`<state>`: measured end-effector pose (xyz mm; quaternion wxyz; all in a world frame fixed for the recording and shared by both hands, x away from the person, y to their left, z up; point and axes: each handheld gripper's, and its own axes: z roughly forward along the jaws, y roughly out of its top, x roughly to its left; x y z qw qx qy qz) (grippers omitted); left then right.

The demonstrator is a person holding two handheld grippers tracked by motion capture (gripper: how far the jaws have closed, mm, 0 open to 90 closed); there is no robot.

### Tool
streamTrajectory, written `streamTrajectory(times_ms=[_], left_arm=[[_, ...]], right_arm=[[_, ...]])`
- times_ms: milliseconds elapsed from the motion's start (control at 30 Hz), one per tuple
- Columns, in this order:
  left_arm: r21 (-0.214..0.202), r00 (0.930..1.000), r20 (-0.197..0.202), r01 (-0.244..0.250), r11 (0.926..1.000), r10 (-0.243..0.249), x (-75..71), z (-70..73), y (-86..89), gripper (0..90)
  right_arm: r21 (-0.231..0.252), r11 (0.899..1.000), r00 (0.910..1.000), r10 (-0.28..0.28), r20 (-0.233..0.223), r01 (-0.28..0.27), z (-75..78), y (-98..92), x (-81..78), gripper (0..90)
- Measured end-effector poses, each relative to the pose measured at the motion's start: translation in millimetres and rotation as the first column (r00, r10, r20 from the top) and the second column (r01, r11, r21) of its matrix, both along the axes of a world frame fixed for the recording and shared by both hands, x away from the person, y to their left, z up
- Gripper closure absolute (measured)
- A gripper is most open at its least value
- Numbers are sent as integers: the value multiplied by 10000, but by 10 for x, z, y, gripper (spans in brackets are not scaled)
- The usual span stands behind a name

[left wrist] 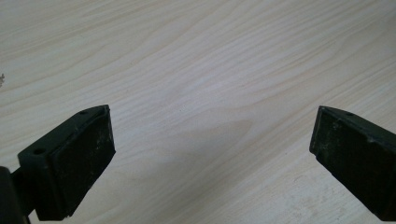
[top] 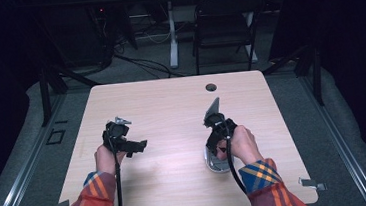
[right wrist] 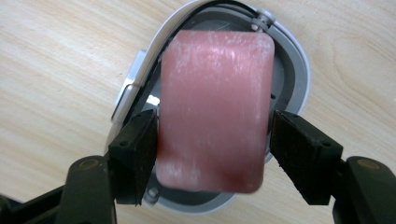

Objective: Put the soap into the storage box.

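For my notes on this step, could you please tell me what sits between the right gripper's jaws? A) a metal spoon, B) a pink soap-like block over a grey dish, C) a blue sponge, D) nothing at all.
B: the right gripper has a pink block between its jaws, above the grey dish.

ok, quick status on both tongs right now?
Left tongs: open, nothing between the jaws, bare table below.
Right tongs: around the pink soap bar over the grey soap dish; left pad touches, right shows a gap.
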<state>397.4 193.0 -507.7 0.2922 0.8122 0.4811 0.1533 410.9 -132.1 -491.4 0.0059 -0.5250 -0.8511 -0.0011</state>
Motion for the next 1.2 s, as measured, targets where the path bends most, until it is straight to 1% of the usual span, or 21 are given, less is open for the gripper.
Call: streamTrajectory(times_ms=[67,100,167,233,300,333,400,500,533,567,633,700,800,833,867,900,933,967,1033,1067,1200], left_arm=[[7,10000,-38,11,10000,-11,6,-4,4,0],[7,10000,-40,11,10000,-11,8,-6,1,0],[16,10000,-52,18,10000,-18,8,-7,-1,0],[6,10000,-33,21,10000,-21,7,-5,0,0],[0,10000,-23,7,10000,-7,6,-2,3,0],[-1,10000,-20,13,10000,-13,6,-1,3,0],[-7,10000,-26,25,10000,-25,4,0,3,0],[-29,10000,-41,36,10000,-36,4,-2,-1,0],[-32,10000,-45,61,10000,-61,0,0,-6,0],[-47,9999,-23,104,9999,-104,-3,3,-9,0],[-65,9999,-2,155,9999,-155,-3,4,-11,0],[-102,9998,11,223,9997,-223,-3,4,-13,0],[-165,9995,57,311,9994,-310,1,1,-18,0],[-171,9994,69,331,9993,-330,2,-1,-20,0],[-170,9993,71,367,9992,-366,3,-1,-19,0],[-170,9992,69,385,9991,-384,3,0,-18,0],[-202,9992,82,383,9991,-382,2,-1,-16,0],[-211,9992,102,377,9991,-374,-3,3,-13,0],[-161,9990,169,409,9990,-406,-9,11,-12,0],[-157,9988,187,449,9989,-446,-9,13,-13,0],[-136,9985,186,510,9986,-507,-14,4,-38,0]], right_arm=[[433,9988,9995,-236,214,226,7,-26,-37,330],[258,9996,10000,82,-30,-81,41,-49,-24,350],[539,9985,9999,111,-51,-108,53,-76,-31,356],[687,9976,9999,115,-115,-107,69,-109,-39,408],[1005,9949,10000,-14,-85,23,71,-125,-69,408],[945,9954,9999,149,-84,-140,88,-135,-71,407],[1058,9942,9998,207,28,-209,138,-161,-87,406],[1202,9923,9984,241,508,-301,222,-219,-121,400],[1331,9909,9965,62,837,-173,239,-245,-143,388],[1269,9912,9958,253,885,-364,285,-288,-145,386],[1385,9895,9908,239,1331,-424,345,-378,-177,362],[1194,9908,9840,418,1733,-631,421,-486,-210,331],[1198,9878,9668,676,2463,-995,521,-670,-284,295],[1125,9874,9665,813,2435,-1114,539,-717,-289,279],[1196,9872,9641,719,2556,-1053,531,-768,-306,238],[1017,9888,9588,777,2731,-1091,523,-823,-320,222],[913,9886,9581,913,2716,-1201,532,-878,-325,219],[996,9879,9578,879,2738,-1191,521,-946,-340,200],[1313,9852,9479,645,3119,-1102,481,-1082,-390,175],[1282,9845,9489,758,3063,-1200,473,-1143,-394,155],[1789,9796,9351,230,3537,-918,377,-1409,-452,109]])
